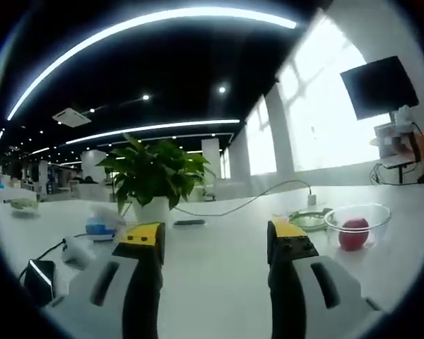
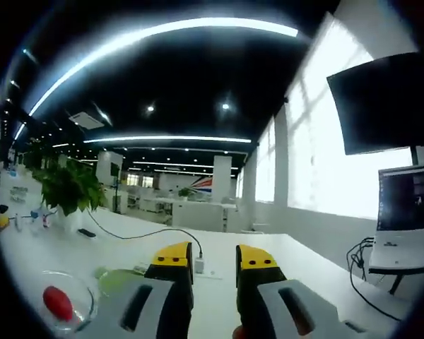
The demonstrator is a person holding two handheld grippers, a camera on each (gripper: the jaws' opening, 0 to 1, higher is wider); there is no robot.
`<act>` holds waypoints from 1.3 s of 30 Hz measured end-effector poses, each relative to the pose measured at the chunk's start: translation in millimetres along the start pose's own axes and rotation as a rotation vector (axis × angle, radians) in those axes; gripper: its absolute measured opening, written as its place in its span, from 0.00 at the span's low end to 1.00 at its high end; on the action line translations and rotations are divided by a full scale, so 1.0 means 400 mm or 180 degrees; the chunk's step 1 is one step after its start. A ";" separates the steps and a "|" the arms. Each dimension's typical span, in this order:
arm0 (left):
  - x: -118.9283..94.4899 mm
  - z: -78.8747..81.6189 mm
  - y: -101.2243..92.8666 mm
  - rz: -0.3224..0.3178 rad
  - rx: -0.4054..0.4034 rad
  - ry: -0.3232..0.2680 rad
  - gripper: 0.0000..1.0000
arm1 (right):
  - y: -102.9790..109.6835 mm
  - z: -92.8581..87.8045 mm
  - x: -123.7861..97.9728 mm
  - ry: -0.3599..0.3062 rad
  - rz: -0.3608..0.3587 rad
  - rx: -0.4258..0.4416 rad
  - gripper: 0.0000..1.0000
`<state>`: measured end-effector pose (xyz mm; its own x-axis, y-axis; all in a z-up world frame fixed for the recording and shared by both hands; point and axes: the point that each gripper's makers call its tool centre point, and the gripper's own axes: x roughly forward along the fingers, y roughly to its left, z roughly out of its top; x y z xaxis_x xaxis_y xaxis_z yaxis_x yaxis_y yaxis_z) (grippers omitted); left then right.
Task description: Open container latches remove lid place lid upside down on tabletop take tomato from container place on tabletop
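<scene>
Long white tabletop (image 1: 219, 261) in a big open office: dark ceiling crossed by curved light strips, bright windows along the right side. No legible writing or brand anywhere; the screens too blurred to read.

Left gripper view: potted plant (image 1: 155, 173) in a white pot toward the far middle, black cable (image 1: 247, 201) trailing from it to the right, small dark flat item just beside the pot. Blue-and-white object to the left, partly hidden, not identifiable. Dark monitor (image 1: 380, 86) high on the right. Clear container (image 1: 358, 224) at the right, open-topped, with the red tomato (image 1: 353, 233) inside. Greenish round lid (image 1: 309, 219) flat on the table, just beside the container on its left. Left gripper (image 1: 215, 244) over bare table, jaws spread wide, holding nothing.

Right gripper view: same container (image 2: 67, 302) at lower left, tomato (image 2: 56, 302) in it, lid (image 2: 116, 281) close by on its right. Laptop-like screen (image 2: 408, 212) on a stand at right, black monitor (image 2: 381, 106) above it. Right gripper (image 2: 213, 263) with a narrow gap between the yellow-tipped jaws, nothing between them.
</scene>
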<state>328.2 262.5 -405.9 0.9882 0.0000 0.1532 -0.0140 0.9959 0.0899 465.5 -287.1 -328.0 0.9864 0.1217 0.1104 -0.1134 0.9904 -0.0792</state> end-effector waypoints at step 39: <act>-0.025 -0.033 0.007 0.0014 -0.0118 0.0097 0.56 | -0.184 -0.202 -0.313 0.0074 -0.0668 0.0509 0.21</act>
<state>320.2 266.3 -420.0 0.9923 0.0065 0.1235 -0.0131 0.9985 0.0526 359.9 -380.8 -416.2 0.9926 -0.0871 0.0850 0.0784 0.9918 0.1008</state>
